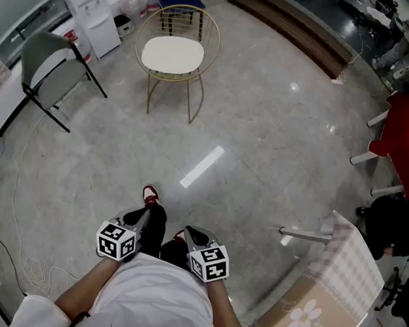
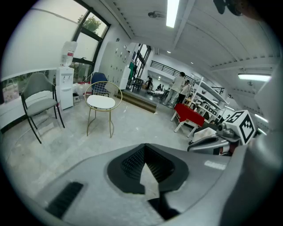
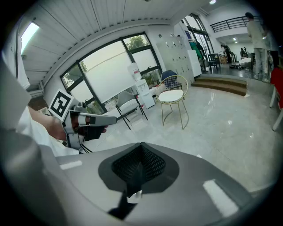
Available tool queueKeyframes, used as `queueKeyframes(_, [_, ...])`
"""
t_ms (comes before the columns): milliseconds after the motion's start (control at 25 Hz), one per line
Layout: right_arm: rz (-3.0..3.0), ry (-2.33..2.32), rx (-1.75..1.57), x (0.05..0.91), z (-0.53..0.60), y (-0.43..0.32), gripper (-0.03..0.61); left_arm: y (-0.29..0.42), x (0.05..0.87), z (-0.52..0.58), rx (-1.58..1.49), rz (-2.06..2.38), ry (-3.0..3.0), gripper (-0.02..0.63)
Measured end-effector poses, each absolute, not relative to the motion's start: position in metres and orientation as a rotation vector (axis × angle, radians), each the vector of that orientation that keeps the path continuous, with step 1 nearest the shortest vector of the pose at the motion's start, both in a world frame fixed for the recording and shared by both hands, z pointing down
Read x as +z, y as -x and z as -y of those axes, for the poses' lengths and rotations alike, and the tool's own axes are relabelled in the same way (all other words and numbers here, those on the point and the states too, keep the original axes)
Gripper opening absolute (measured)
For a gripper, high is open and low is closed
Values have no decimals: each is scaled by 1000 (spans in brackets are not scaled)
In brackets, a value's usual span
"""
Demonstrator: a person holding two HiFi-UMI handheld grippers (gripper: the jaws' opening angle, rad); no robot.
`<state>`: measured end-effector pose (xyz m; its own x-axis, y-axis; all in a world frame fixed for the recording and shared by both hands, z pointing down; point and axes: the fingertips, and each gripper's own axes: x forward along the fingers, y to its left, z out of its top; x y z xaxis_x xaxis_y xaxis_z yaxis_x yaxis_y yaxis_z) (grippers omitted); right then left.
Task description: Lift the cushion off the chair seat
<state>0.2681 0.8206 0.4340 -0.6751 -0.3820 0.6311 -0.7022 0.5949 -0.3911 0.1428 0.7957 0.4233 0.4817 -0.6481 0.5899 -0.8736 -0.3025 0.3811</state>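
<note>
A round white cushion (image 1: 172, 54) lies on the seat of a gold wire chair (image 1: 195, 27) far across the floor. The cushion (image 2: 101, 102) shows small in the left gripper view, and the cushion (image 3: 170, 96) is also distant in the right gripper view. My left gripper (image 1: 142, 219) and right gripper (image 1: 191, 233) are held close to my body, side by side, well short of the chair. Both are shut with nothing between the jaws. The left gripper (image 2: 145, 148) and right gripper (image 3: 141, 144) each show closed jaws in their own views.
A grey chair with black legs (image 1: 51, 70) stands left of the gold chair, with a water dispenser (image 1: 96, 17) behind it. A red table (image 1: 403, 144) is at the right, a checked cloth-covered box (image 1: 337, 282) near right, and wooden steps (image 1: 299, 27) at the back.
</note>
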Motion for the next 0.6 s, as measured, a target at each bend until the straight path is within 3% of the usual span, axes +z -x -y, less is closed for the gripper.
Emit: queueKeyframes(600, [2313, -770, 840, 432, -760, -207, 3, -99, 414, -744, 379, 1177, -2086, -1])
